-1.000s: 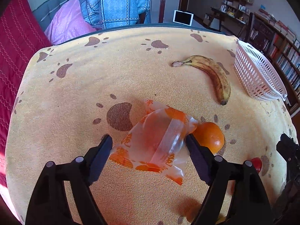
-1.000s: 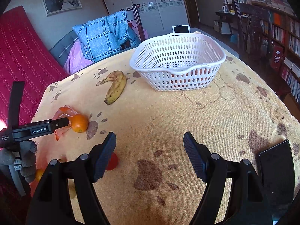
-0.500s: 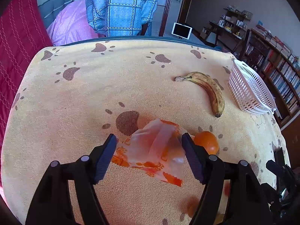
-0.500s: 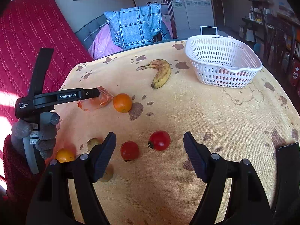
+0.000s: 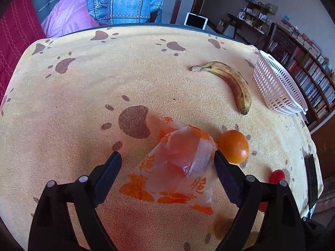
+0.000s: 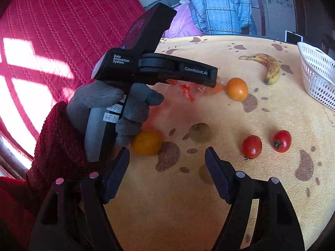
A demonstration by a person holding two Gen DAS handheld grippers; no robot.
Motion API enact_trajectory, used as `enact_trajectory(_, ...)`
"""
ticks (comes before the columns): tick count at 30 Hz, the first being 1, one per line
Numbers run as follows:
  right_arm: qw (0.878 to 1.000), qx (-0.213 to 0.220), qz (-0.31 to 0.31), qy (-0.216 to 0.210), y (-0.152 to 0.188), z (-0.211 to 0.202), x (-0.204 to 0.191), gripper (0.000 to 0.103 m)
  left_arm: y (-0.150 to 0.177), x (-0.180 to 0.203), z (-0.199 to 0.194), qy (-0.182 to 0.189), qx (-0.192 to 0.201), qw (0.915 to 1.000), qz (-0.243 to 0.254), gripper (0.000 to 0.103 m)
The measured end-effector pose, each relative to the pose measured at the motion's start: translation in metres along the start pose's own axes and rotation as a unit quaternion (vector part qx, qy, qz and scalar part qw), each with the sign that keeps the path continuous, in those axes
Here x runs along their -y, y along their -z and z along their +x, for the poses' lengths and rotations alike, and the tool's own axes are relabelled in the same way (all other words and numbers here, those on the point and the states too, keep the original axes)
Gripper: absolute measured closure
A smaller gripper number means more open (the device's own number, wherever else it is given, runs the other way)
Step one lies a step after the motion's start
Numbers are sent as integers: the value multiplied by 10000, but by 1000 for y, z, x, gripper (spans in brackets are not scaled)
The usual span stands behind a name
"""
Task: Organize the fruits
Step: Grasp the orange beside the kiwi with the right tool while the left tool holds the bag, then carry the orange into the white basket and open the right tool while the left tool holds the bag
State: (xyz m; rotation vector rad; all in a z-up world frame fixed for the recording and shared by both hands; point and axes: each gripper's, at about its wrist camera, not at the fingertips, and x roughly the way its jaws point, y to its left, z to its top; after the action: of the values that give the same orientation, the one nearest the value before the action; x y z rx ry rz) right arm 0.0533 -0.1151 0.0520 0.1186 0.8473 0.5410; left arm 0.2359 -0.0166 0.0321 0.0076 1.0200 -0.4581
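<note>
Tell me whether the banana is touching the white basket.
Apart. In the left wrist view, bare yellow cloth runs between the banana and the white basket; the right wrist view shows the same gap.

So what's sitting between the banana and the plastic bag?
An orange, touching the plastic bag's right edge, with bare cloth from it up to the banana. The left wrist view shows it best.

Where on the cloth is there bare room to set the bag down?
Bare: the wide stretch left of the banana, toward the far edge. Crowded: around the bag and orange, plus the tomatoes nearer the basket.
</note>
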Motion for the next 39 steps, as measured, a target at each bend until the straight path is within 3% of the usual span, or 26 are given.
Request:
enact_trajectory(2, 9998, -45, -145, -140, -1, 7, -8, 29, 1, -6, 1, 187, -33, 9998, -81, 15)
enact_trajectory(4, 9994, -89, -242, -225, -4, 14, -11, 41, 1, -9, -1, 292, -33, 9995, -92, 15)
enact_trajectory(7, 9988, -201, -332, -294, -8, 29, -15, 49, 2, -12, -5, 320, 5, 9995, -42, 15)
enact_trajectory(14, 9972, -543, -449, -245, -10, 63, -20, 49, 4, -10, -2, 339, 21, 9993, 159, 14)
enact_trajectory(19, 9969, -558, -534, -178, -15, 67, -22, 49, 3, -11, -2, 357, 35, 9992, 155, 14)
enact_trajectory(21, 9966, -566, -577, -186, -14, 66, -23, 57, 4, -11, -2, 352, 39, 9993, 154, 14)
enact_trajectory(23, 9965, -566, -589, -186, -13, 63, -21, 57, 4, -9, -2, 336, 47, 9993, 163, 14)
enact_trajectory(31, 9978, -463, -441, -157, 4, 34, -18, 57, 7, 1, 3, 22, 97, 9995, 309, 12)
enact_trajectory(37, 9988, -461, -129, -60, 27, 18, -2, 57, 7, 14, 11, -474, 153, 9972, 555, 13)
enact_trajectory(39, 9990, -437, -55, -65, 25, 20, -6, 57, 8, 19, 12, -588, 213, 9959, 658, 25)
